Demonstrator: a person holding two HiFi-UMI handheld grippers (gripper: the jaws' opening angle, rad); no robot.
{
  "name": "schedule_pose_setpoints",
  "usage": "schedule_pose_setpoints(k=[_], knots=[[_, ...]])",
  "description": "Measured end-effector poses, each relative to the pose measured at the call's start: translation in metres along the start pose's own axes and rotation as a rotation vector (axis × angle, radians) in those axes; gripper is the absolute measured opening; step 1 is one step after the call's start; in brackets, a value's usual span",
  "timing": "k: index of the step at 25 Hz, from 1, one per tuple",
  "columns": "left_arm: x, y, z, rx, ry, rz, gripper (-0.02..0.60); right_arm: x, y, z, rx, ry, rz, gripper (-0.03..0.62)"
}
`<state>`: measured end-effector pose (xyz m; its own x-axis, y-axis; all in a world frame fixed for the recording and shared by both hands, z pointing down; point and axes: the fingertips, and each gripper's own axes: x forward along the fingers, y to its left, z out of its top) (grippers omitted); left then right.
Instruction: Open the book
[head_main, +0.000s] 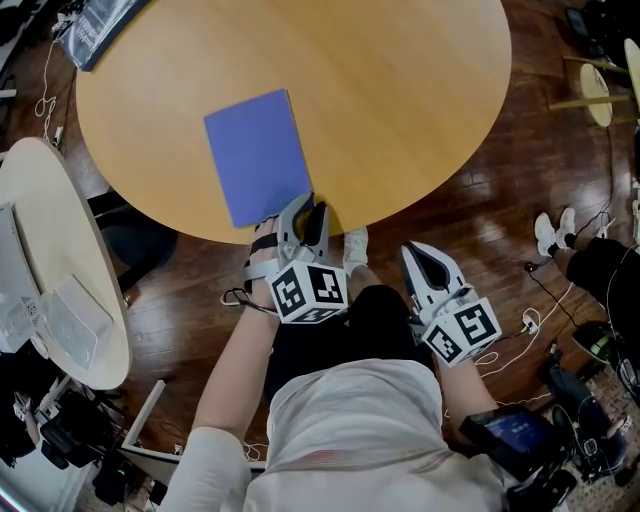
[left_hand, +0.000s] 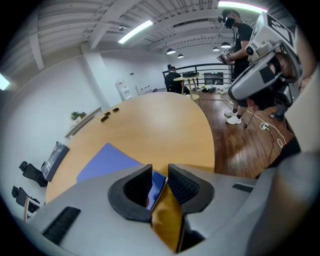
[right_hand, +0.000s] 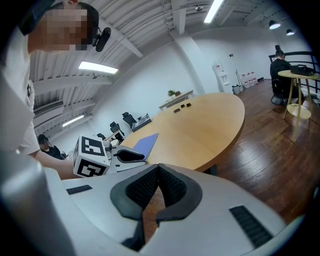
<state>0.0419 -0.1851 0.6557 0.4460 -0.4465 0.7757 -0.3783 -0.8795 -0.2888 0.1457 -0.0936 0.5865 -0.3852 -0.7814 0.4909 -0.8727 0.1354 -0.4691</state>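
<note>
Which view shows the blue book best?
Head view: the whole blue book lies flat on the table, the left gripper at its near corner. Left gripper view shows only part of the cover, its corner between the parted jaws. Right gripper view shows a small sliver beyond the left gripper.

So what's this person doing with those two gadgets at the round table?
A person holds a two-jaw gripper in each hand. The left gripper is at the near corner of a closed blue book lying flat on the round wooden table, its jaws slightly apart with that corner between them. The right gripper hangs off the table's edge, jaws together and empty. The book isn't open yet.
</note>
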Motion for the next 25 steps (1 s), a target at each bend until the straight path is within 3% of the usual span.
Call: schedule_pose_setpoints(k=[12, 18, 21, 25], knots=[[-0.0021, 0.0026, 0.0019, -0.064, -0.002, -0.035, 0.101, 0.0016, 0.0011, -0.0003, -0.006, 0.003, 0.006, 0.003], [0.0004, 0.0022, -0.0013, -0.133, 0.003, -0.067, 0.098, 0.0017, -0.0015, -0.0012, -0.005, 0.008, 0.000, 0.003], [-0.0025, 0.0057, -0.0008, -0.175, -0.007, -0.066, 0.036, 0.0030, 0.0003, -0.0014, -0.005, 0.010, 0.001, 0.003], [-0.0015, 0.0086, -0.0023, -0.235, -0.013, -0.074, 0.017, 0.0059, 0.0015, -0.0037, -0.004, 0.013, 0.009, 0.003]])
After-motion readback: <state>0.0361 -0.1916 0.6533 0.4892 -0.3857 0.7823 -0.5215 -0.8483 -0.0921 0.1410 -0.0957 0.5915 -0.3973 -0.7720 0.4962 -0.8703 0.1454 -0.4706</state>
